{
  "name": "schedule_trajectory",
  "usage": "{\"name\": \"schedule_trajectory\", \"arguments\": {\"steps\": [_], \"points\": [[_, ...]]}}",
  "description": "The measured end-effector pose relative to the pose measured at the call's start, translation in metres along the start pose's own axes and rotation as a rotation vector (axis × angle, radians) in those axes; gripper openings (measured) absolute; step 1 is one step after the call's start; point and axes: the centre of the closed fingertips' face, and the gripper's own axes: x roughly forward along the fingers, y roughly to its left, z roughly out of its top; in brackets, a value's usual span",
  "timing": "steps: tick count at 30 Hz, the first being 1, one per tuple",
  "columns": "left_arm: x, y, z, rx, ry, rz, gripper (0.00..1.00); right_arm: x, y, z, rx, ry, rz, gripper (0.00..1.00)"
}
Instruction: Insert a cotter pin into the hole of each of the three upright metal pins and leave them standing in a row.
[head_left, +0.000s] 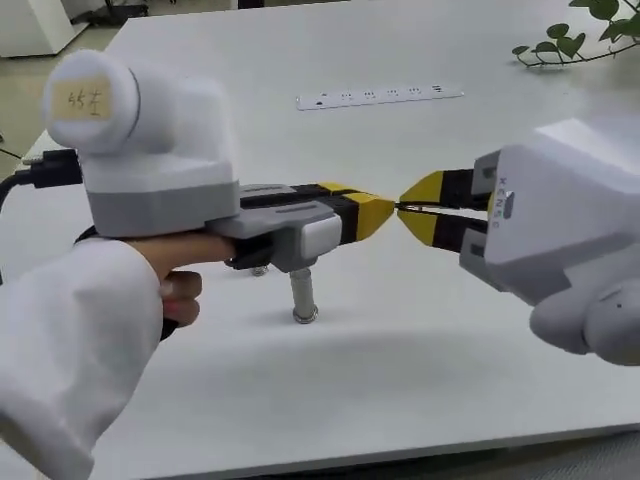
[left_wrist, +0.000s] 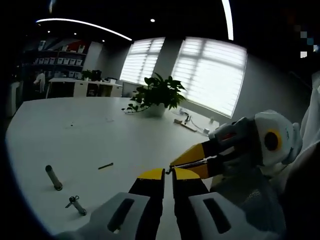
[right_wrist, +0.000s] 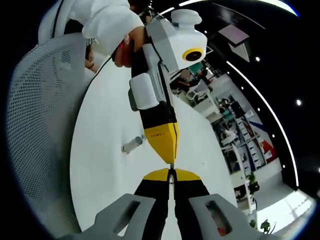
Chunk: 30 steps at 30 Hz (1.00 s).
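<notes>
The right tool (head_left: 408, 210), clamped on the cotter pin (head_left: 432, 208) lying 3-to-9 o'clock, meets the closed left tool (head_left: 385, 212) tip to tip; the upright metal pin (head_left: 303, 295) stands at 7 o'clock on the worktop (head_left: 420, 340).

My left gripper (head_left: 388, 213) and right gripper (head_left: 406, 212) meet tip to tip above the table (head_left: 400, 350), with a cotter pin (head_left: 432, 208) between the right one's jaws. One metal pin (head_left: 303, 295) stands below the left gripper. A power strip (head_left: 380, 97) lies well beyond both tips, and a plant (head_left: 580, 35) sits farther right.
</notes>
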Motion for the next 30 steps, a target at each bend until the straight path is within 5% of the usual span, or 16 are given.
{"name": "schedule_trajectory", "arguments": {"steps": [22, 30], "points": [[0.004, 0.004, -0.007, 0.014, -0.002, -0.083, 0.0, 0.01, 0.004, 0.002, -0.032, 0.047, 0.03, 0.0], [0.002, 0.006, -0.007, 0.003, -0.009, -0.069, 0.0, 0.014, 0.004, 0.003, -0.034, 0.038, 0.041, 0.0]]}}
